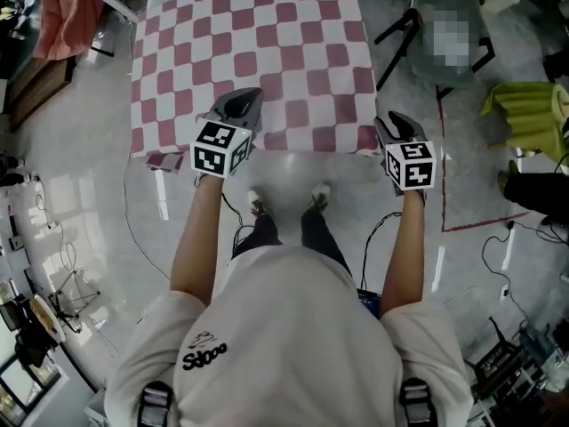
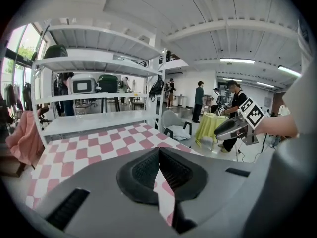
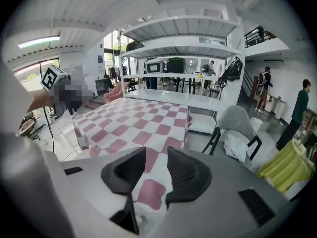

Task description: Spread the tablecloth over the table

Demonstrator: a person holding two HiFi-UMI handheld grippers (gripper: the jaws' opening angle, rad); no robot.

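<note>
The red-and-white checked tablecloth (image 1: 258, 34) lies flat over the table, and its near left corner (image 1: 164, 158) is folded over at the edge. My left gripper (image 1: 242, 96) hovers over the cloth's near left part with its jaws shut. In the left gripper view the left gripper (image 2: 159, 151) has its tips touching, and the tablecloth (image 2: 99, 143) shows through the slit below them with no fold seen pinched. My right gripper (image 1: 396, 121) is above the near right corner. In its own view the right gripper (image 3: 156, 153) stands open, with only the tablecloth (image 3: 138, 123) showing beyond the gap.
A grey chair (image 1: 444, 7) stands just right of the table, with a yellow-green cloth (image 1: 533, 109) further right. Pink fabric (image 1: 67, 12) hangs at the far left. White shelving (image 2: 99, 63) stands behind the table. Cables trail over the floor (image 1: 133, 229), and people stand in the background.
</note>
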